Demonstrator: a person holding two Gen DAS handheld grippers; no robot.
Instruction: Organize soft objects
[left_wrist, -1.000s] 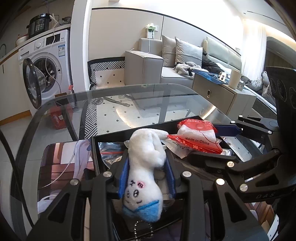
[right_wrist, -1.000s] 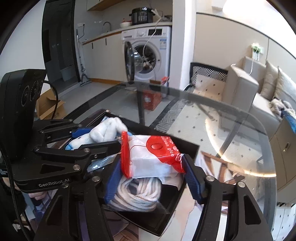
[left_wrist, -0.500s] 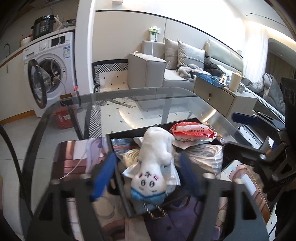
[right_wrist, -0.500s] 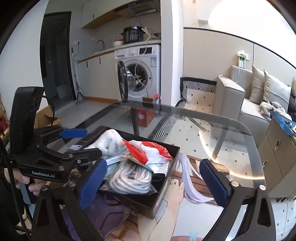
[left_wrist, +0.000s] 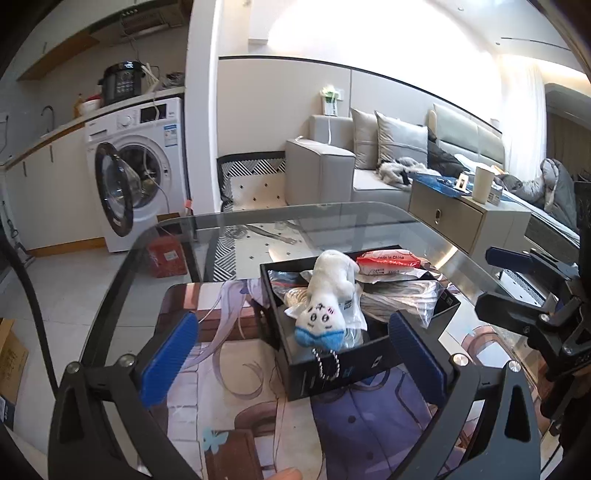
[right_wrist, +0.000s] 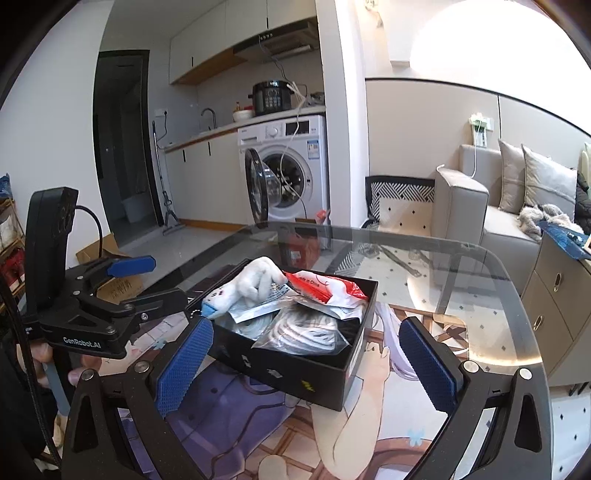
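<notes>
Plush toy (left_wrist: 327, 295) and red-and-white packet (right_wrist: 325, 291) lie in the black box (right_wrist: 295, 373); left hand-held gripper (left_wrist: 291, 358) and right hand-held gripper (right_wrist: 306, 365) gape wide, empty.

Plush (left_wrist: 328, 291): fuzzy white cloth, metal bead chain (left_wrist: 327, 363). Box (right_wrist: 295, 373): matt black card. Packet (right_wrist: 321, 290): glossy red-white plastic film. Table (right_wrist: 461, 266): smooth glass. Gripper pads (right_wrist: 184, 365): knurled blue rubber.
</notes>
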